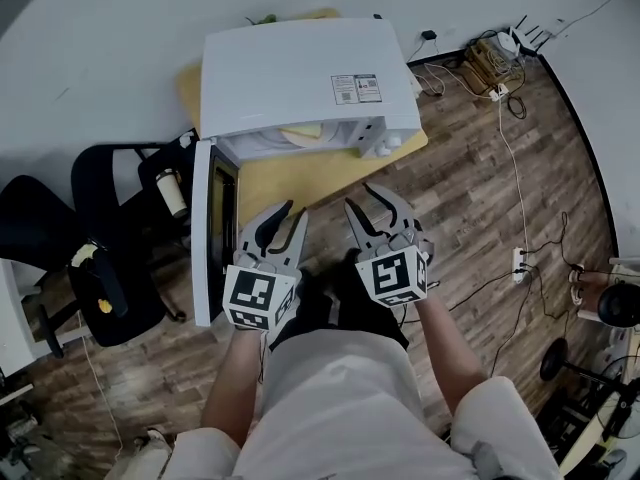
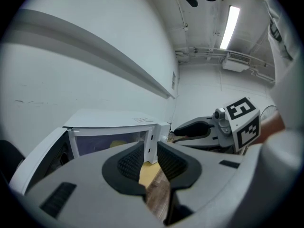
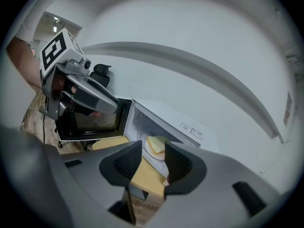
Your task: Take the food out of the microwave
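Note:
The white microwave (image 1: 300,78) stands on a yellow tabletop (image 1: 300,180), its door (image 1: 215,228) swung open to the left. Inside, a pale yellow piece of food (image 3: 156,144) lies on a white plate (image 3: 153,154); from the head view only its edge (image 1: 303,131) shows. My left gripper (image 1: 290,215) is in front of the door opening, open and empty. My right gripper (image 1: 363,200) is beside it on the right, also open and empty, its jaws framing the food from a distance. Both are short of the cavity.
Black office chairs (image 1: 105,268) stand left of the open door. Cables and a power strip (image 1: 519,262) lie on the wooden floor at the right. A white wall runs behind the microwave.

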Available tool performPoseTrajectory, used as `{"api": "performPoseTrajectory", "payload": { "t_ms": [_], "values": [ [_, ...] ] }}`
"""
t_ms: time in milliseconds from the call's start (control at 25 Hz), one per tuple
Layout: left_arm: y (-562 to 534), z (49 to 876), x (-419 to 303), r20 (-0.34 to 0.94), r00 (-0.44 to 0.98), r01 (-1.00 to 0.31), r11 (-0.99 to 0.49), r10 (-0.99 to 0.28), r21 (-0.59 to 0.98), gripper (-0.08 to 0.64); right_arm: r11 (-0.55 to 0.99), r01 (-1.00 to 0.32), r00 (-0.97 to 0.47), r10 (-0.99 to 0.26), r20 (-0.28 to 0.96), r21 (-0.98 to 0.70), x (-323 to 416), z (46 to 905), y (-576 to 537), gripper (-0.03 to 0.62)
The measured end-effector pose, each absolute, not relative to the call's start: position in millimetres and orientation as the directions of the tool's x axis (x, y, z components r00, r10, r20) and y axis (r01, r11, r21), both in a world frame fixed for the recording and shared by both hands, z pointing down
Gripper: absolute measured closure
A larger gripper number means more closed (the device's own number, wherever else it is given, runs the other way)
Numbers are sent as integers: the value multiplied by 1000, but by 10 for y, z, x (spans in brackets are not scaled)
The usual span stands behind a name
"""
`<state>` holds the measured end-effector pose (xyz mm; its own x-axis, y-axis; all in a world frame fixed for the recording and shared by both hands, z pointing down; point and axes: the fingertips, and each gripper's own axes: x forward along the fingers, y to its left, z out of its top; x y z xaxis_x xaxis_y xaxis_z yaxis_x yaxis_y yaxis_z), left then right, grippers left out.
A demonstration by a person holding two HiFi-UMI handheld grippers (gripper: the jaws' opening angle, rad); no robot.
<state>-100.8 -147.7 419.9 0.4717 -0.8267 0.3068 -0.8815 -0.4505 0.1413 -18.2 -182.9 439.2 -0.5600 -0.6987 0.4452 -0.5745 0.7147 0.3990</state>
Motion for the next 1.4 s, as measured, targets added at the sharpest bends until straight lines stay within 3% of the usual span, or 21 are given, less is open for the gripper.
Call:
{"api": "performPoseTrajectory", "payload": {
  "t_ms": [1400],
  "values": [
    [-2027,5056,-1144,377,451,-892,-419,-809,167,491,558,-251,-412,-801,434,791,-421,5592,-2787,408]
  ]
}}
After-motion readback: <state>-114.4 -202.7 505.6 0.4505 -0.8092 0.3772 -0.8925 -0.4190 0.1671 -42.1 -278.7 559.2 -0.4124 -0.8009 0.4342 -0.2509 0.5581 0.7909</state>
